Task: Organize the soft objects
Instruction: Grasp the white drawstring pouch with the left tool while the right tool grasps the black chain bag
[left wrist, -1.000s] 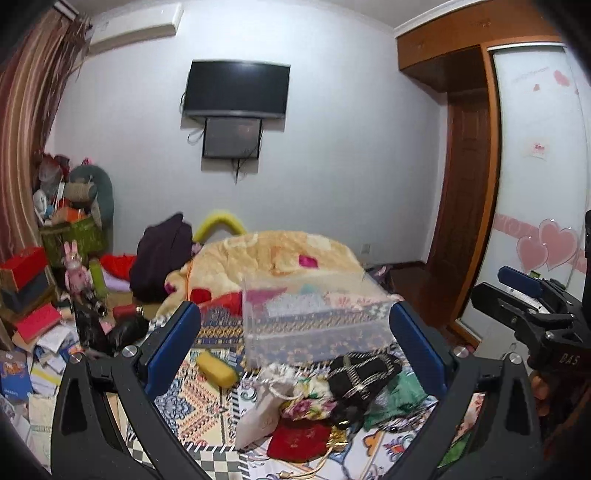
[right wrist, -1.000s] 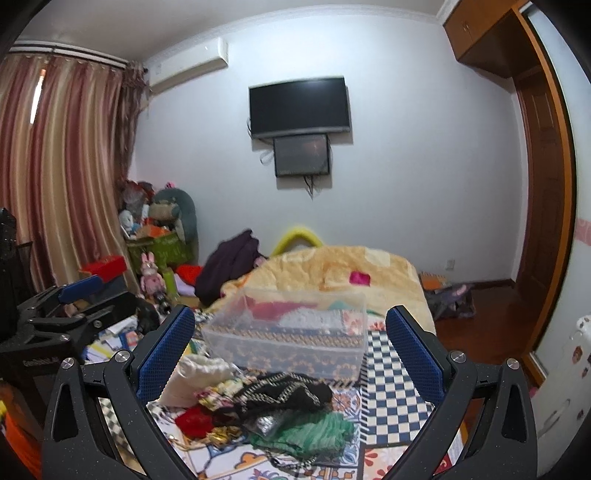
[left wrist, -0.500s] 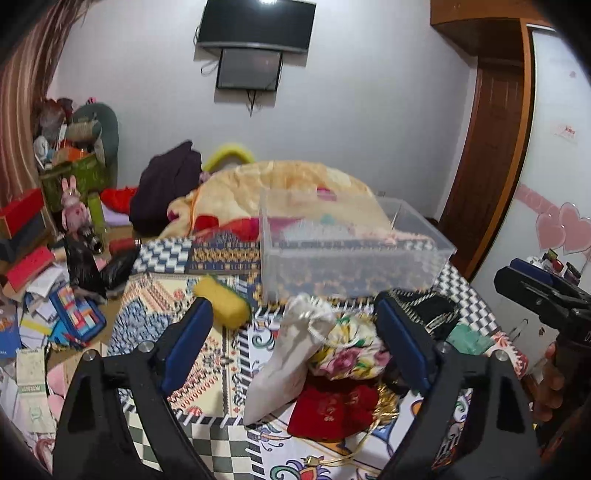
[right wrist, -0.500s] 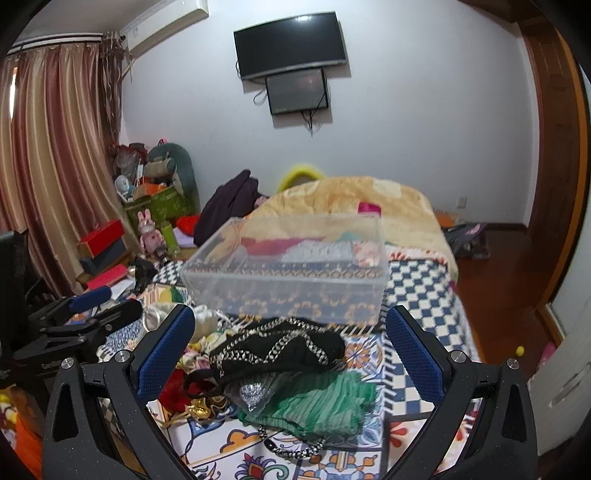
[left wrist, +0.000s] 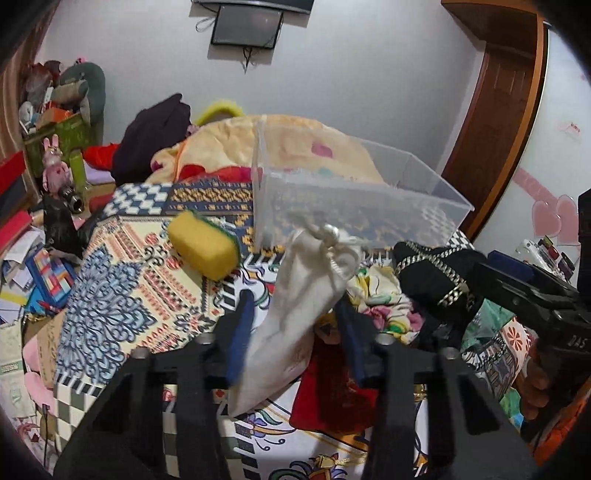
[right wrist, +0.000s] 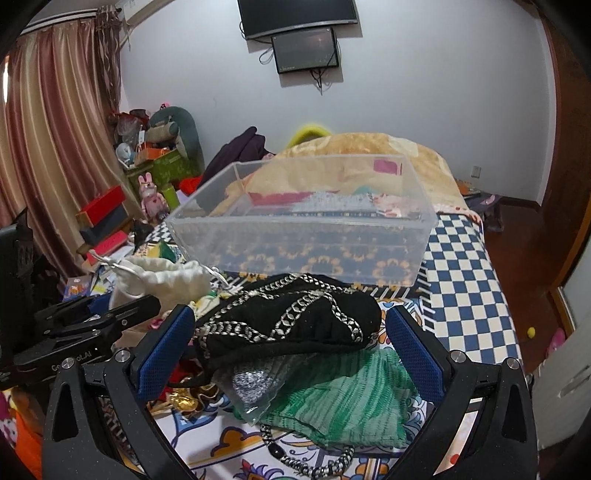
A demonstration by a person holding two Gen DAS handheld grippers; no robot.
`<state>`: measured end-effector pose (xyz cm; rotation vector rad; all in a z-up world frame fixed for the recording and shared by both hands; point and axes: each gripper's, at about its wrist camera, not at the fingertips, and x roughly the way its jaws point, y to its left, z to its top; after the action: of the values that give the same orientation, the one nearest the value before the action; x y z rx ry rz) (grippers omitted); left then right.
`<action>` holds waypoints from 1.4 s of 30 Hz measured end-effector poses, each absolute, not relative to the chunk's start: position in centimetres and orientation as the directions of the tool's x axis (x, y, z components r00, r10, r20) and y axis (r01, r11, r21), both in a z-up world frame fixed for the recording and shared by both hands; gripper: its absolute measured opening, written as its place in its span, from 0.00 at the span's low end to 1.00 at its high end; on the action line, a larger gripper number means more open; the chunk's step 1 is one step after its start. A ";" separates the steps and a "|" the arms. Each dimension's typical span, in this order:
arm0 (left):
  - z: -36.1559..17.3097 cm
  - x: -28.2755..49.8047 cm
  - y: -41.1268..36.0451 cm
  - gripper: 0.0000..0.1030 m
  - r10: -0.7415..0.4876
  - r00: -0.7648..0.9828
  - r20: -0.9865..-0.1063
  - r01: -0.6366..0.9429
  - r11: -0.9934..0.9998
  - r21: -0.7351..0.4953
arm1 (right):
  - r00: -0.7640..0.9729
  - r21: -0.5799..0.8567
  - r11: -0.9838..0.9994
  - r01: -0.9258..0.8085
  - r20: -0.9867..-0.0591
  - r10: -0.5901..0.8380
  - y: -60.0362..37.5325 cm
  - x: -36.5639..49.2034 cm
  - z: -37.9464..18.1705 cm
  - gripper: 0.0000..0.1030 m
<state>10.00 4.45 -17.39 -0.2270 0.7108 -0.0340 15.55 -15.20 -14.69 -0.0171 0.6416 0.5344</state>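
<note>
A lived-in bedroom in someone's home. A bed fills the middle of the frame, spread with a patterned and blue-checked cover and a heaped yellow blanket at its far end. A flat television hangs on the white wall at the top centre. Long striped curtains fall down the left side, beside stuffed toys and stacked boxes. A wooden door stands at the right, next to a white wardrobe panel with pink heart stickers.
</note>
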 end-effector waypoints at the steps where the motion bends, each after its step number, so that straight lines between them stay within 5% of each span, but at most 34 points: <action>1: -17.7 10.1 4.4 0.29 -0.116 0.753 -0.648 -0.041 0.974 -0.222 | 0.661 0.156 0.861 -0.484 -0.580 0.476 -15.2 15.8 -14.9 0.90; 6: -17.8 10.2 4.3 0.16 -0.114 0.757 -0.644 -0.035 0.976 -0.214 | 0.656 0.166 0.858 -0.486 -0.579 0.484 -15.3 15.8 -15.0 0.74; 20: -16.7 9.1 4.0 0.11 -0.087 0.782 -0.617 -0.038 0.982 -0.186 | 0.677 0.157 0.859 -0.488 -0.554 0.486 -15.8 15.9 -14.6 0.18; 42: -8.4 7.6 3.7 0.09 -0.071 0.885 -0.460 0.013 0.992 -0.129 | 0.792 0.110 0.875 -0.472 -0.384 0.475 -18.0 13.8 -8.9 0.13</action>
<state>7.63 3.71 -8.43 -0.1242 0.4823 -0.0437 13.81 -18.01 -8.88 0.0081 0.4153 0.5095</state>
